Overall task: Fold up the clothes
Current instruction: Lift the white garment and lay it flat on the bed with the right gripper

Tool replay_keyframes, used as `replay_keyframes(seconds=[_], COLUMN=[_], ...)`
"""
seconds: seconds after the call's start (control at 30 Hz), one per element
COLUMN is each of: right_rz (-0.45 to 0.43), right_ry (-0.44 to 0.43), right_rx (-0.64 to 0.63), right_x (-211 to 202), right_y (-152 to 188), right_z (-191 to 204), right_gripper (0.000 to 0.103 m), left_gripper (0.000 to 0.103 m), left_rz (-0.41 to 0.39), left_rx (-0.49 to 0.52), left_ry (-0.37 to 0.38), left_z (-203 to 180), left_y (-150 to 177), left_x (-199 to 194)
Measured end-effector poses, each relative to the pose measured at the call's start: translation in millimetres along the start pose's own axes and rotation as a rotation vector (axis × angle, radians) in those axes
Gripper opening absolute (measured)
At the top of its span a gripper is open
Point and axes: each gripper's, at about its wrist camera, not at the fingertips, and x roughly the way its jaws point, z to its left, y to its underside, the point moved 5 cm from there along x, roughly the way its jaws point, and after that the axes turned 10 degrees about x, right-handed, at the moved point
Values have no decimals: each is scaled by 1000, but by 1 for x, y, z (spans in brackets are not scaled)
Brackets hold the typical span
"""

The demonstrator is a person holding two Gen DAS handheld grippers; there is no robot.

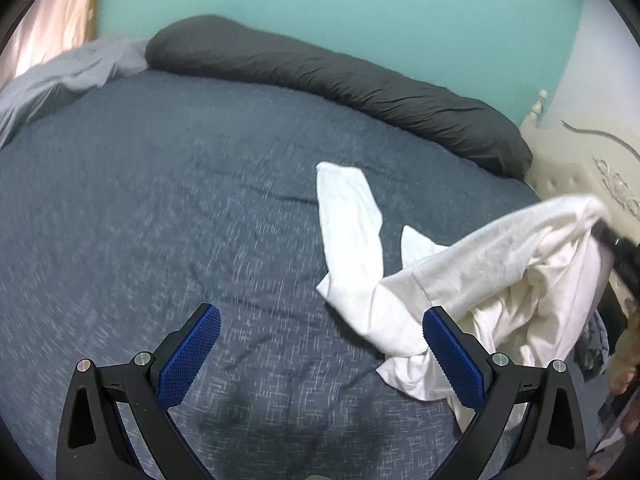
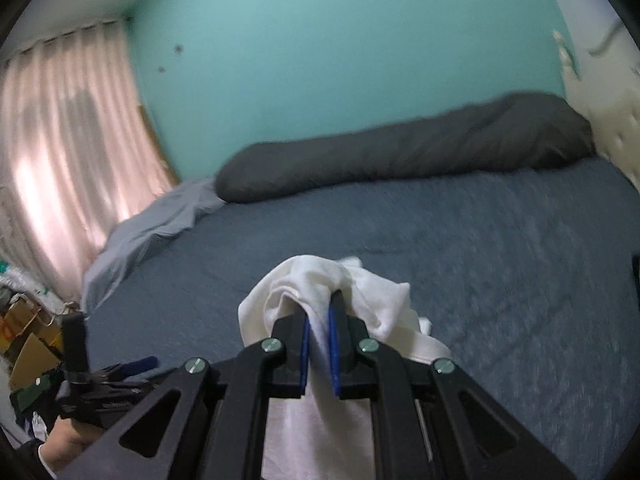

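**Q:** Where does the shirt [image 1: 460, 280] lie, and what holds it?

**A:** The white shirt is near the bed's [image 1: 160, 220] right edge, toward the headboard [image 1: 580, 168] end. Part of it rests on the blue cover: one sleeve [image 1: 348, 216] stretches flat toward the dark bolster [image 1: 340, 84] along the far edge. The rest is lifted off the bed. The right gripper [image 2: 318, 320] is pinched onto a bunched handful of the cloth, with fabric draped over and between its blue pads [image 2: 305, 344]. The left gripper [image 1: 320, 344] stands spread wide over the near edge with nothing between its fingers; the shirt's lower heap lies just beside its right finger.

**Q:** Is the shirt folded?

**A:** No. It is crumpled and twisted, half raised and half trailing.

**Q:** What could go wrong from here?

**A:** Three risks, as a judgement:
- The right gripper holds a wad, not a single edge. Several layers could be caught together, so the shirt may not open flat when spread.
- The shirt sits close to the right edge. A pull that way could drag the loose part over the side.
- The flat sleeve is twisted where it meets the body. Lifting further could roll it under and hide a crease in any later fold.

**Q:** And the left gripper?

**A:** Closing blindly into the heap could seize the wrong layer; both views are also blurred.
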Motion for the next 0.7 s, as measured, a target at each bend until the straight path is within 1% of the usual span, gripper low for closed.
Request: replay_keyframes(seconds=[0.1,0.2,0.3,0.4,0.43,0.57,0.63,0.7], right_rz=[28,61,79,91,102,147,162,168], right_ry=[63,121,173,206,234,298,335,353], right_rx=[39,83,106,143,152,203,214,228], right_x=[13,26,36,44,47,50,51,49], right_y=[10,19,24,31,35,52,58,61], right_z=[-30,-59,-77,-92,-99,-127,-136,-141], right_gripper=[8,8,8,9,10,11,11,12], left_gripper=[103,103,103,103,103,103,103,103], left_rz=[20,42,51,54,55,59,61,64], left_rx=[-12,0,-1,-6,-8,-15,-18,-21], left_ry=[0,-1,-2,-3,-4,-6,-6,-7], left_z=[1,0,1,3,4,6,8,9], left_y=[11,22,26,28,29,32,33,35], left_x=[13,25,29,32,33,37,39,41])
